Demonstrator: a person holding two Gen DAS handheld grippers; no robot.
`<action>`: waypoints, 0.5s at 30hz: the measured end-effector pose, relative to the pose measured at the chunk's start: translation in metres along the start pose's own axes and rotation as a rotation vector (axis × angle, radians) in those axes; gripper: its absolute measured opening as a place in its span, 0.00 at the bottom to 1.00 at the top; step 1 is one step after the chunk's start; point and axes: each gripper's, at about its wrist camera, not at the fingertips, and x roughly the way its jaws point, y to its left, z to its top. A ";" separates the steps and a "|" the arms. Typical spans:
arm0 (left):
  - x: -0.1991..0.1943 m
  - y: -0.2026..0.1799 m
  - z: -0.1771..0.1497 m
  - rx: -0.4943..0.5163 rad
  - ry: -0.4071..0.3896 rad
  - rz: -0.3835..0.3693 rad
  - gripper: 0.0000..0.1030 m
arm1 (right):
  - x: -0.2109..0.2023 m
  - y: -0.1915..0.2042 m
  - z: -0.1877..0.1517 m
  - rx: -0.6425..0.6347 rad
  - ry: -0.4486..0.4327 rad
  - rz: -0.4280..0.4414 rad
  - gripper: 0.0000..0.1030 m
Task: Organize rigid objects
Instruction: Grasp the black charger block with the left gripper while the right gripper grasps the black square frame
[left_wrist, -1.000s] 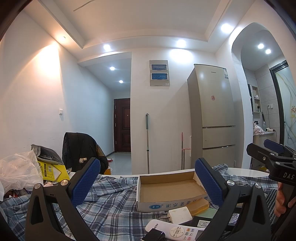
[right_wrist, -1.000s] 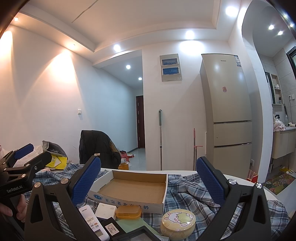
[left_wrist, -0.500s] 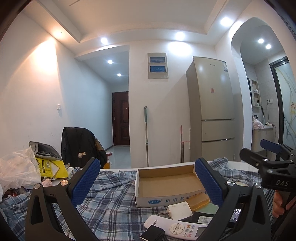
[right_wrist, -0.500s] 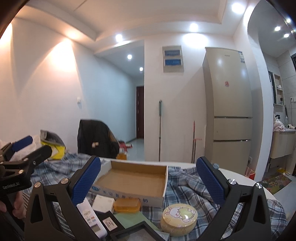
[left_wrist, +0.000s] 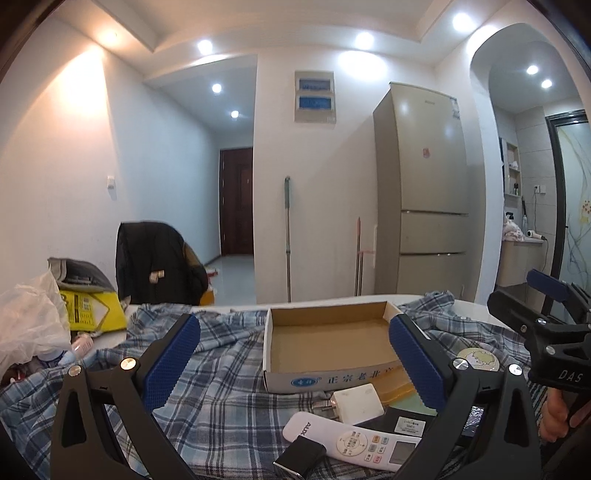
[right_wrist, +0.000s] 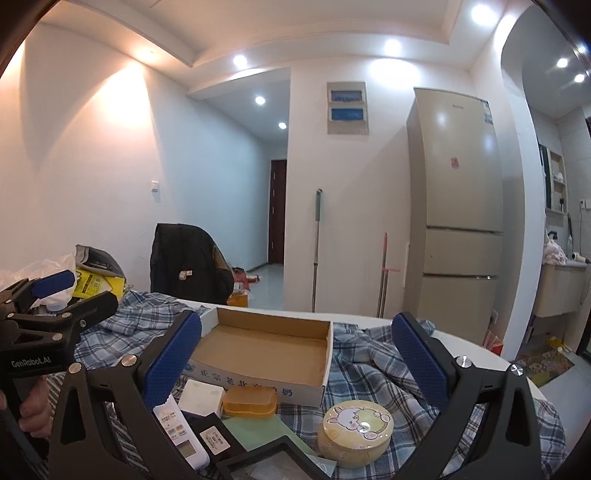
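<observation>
Your jaws both wide open, empty. Round tin (right_wrist: 355, 428) stiff, light, slick: grip across its sides, drop into cardboard box (right_wrist: 266, 350).

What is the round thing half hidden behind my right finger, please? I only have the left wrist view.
Observer: A round yellow tin, closed, with a cartoon rabbit on its lid.
Operator: Is anything resting on it?
Observer: No. It sits on the plaid cloth, just in front of the cardboard box's right front corner.
Operator: And the orange thing by the box?
Observer: A flat orange case with rounded corners, beside the white adapter.
</observation>
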 end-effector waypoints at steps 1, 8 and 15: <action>0.002 -0.001 0.001 -0.001 0.018 0.000 1.00 | 0.002 -0.001 0.001 0.005 0.017 -0.001 1.00; 0.033 -0.007 0.002 0.065 0.313 -0.015 0.99 | 0.024 -0.019 0.000 0.081 0.182 0.010 0.97; 0.065 0.016 -0.018 -0.052 0.557 -0.032 0.88 | 0.030 -0.029 -0.006 0.117 0.241 0.003 0.97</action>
